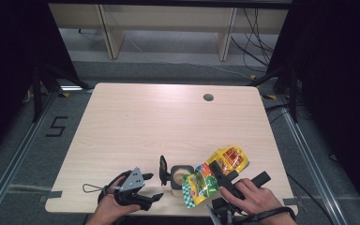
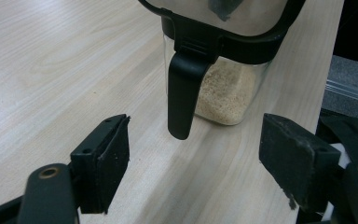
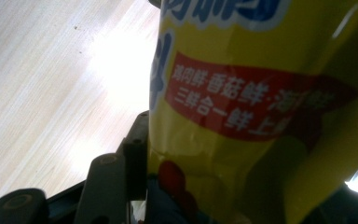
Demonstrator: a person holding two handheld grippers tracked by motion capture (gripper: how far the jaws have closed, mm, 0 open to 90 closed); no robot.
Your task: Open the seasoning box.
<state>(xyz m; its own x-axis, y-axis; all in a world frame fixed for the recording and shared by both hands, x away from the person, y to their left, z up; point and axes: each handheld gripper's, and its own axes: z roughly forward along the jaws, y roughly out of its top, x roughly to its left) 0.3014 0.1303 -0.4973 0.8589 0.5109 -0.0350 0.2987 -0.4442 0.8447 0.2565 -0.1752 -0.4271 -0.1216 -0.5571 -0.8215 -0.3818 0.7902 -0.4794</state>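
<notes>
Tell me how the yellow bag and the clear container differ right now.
The yellow bag is soft, crinkled, opaque printed foil; the clear container is rigid and see-through, showing pale grains inside. The bag is clamped in the right gripper and tipped over the container's mouth; the container stands upright on the table, with the open left gripper short of its black handle. Both sit near the table's front edge.

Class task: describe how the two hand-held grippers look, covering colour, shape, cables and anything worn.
Both are black. The left gripper carries a grey three-cornered plate, trails a thin looped cable, and has blocky jaws with flat pads. The right gripper is black too; a dark strap circles that wrist. No sleeves show.
</notes>
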